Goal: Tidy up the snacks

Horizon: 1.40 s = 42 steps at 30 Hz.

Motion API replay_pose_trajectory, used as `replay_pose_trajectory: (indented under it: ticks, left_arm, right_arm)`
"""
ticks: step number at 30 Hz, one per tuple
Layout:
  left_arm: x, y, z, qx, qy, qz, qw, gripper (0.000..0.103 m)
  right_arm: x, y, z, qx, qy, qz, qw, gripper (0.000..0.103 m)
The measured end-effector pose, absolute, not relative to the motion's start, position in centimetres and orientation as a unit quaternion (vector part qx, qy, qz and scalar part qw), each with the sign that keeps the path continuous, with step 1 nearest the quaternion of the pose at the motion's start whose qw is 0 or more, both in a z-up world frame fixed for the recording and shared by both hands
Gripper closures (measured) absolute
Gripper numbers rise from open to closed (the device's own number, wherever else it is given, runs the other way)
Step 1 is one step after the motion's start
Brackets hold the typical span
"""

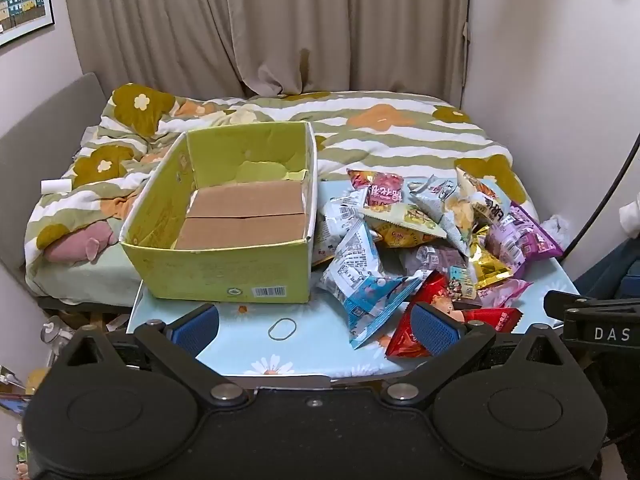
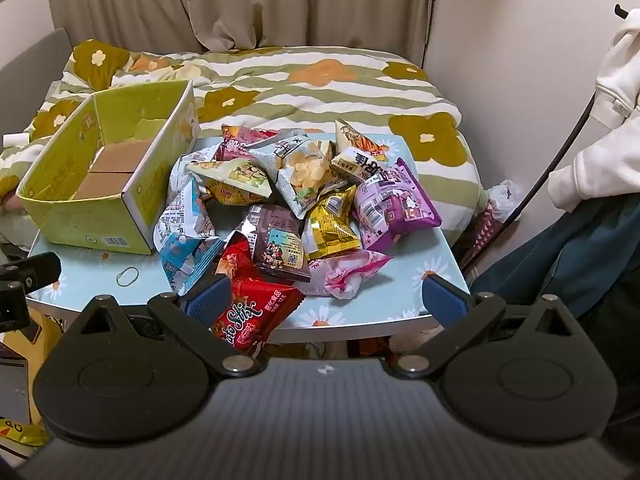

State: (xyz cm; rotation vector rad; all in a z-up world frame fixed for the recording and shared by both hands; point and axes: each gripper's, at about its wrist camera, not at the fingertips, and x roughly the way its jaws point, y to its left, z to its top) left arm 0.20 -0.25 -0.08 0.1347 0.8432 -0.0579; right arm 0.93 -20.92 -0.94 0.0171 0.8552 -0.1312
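An open yellow-green cardboard box (image 1: 224, 276) stands on the left of a small daisy-print table (image 1: 248, 344), its brown floor bare. Right of it lies a loose pile of several snack bags (image 1: 432, 240): red, light blue, gold, purple, pink and white. My left gripper (image 1: 316, 322) is open over the table's front edge, with nothing between its blue pads. In the right wrist view the box (image 2: 100, 236) sits left of the pile (image 2: 304, 196). My right gripper (image 2: 326, 296) is open too, its left pad just over a red snack bag (image 2: 256, 304) without gripping it.
A rubber band (image 1: 282, 328) lies on the table in front of the box. Behind the table is a bed with a flowered striped quilt (image 1: 400, 136), with curtains beyond it. A person's white sleeve (image 2: 600, 120) and a black cable (image 2: 560, 160) are at the right.
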Motion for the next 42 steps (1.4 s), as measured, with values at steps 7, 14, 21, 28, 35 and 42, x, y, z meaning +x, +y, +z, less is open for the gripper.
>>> replay_pose_trajectory:
  ticks: [7,14,21,28,35,42]
  left_arm:
    - [0.61,0.48,0.05,0.042,0.393,-0.039,0.918,0.0]
    - [-0.09,0.64,0.27,0.053,0.387,-0.034,0.92,0.0]
    - [-0.15,0.35,0.37,0.057,0.387,-0.03,0.92,0.0]
    - [-0.21,0.53,0.51,0.056,0.384,-0.029,0.921,0.0]
    - [-0.16,0.5,0.59,0.056,0.384,-0.029,0.921,0.0]
    - [-0.05,0.41,0.74,0.056,0.383,-0.03,0.922,0.0]
  right_arm:
    - [0.94,-20.9,-0.91,0.01,0.415,-0.063,0.908,0.0]
    - [0.96,-20.9,-0.87,0.01,0.414,-0.063,0.908,0.0]
    - [0.98,-20.86,-0.84,0.01,0.413,-0.063,0.909,0.0]
    - [1.06,-20.81,-0.83,0.01,0.412,-0.062,0.909,0.0]
    - [1.16,-20.72,-0.57,0.009,0.411,-0.062,0.909,0.0]
    - [1.15,-20.72,-0.65,0.009,0.411,-0.063,0.91,0.0]
